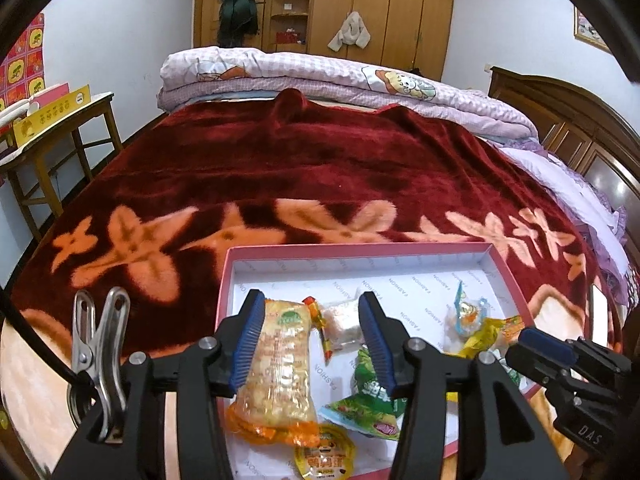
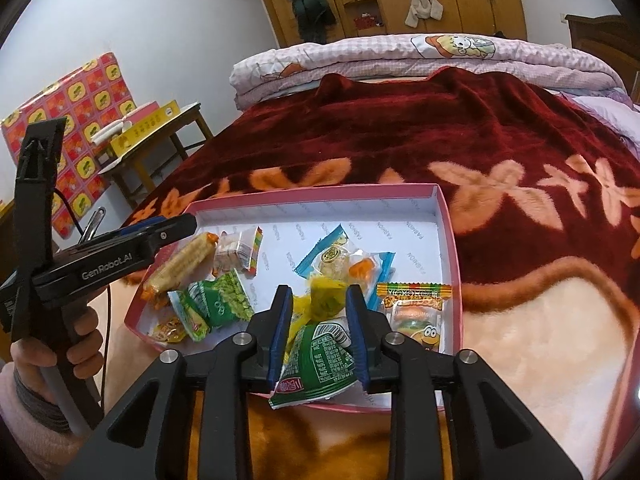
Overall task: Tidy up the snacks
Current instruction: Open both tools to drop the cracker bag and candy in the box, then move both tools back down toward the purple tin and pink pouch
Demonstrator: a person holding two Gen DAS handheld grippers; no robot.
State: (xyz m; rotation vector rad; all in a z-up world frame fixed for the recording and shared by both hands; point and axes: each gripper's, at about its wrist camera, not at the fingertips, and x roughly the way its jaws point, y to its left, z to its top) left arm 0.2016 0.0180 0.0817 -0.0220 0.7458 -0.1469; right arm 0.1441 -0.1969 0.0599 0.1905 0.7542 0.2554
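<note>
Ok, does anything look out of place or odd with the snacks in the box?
Mostly no: the snacks lie loose inside the pink box. One green packet at the near edge hangs over the rim, partly outside, under the open right gripper. Nothing looks torn or spilled.

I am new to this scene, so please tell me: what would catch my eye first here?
First, the pink box on the dark red flowered blanket, with bright snack packets scattered inside. Next, the two open black claws above it: the left claw over a long orange packet, the right claw over a green packet.
</note>
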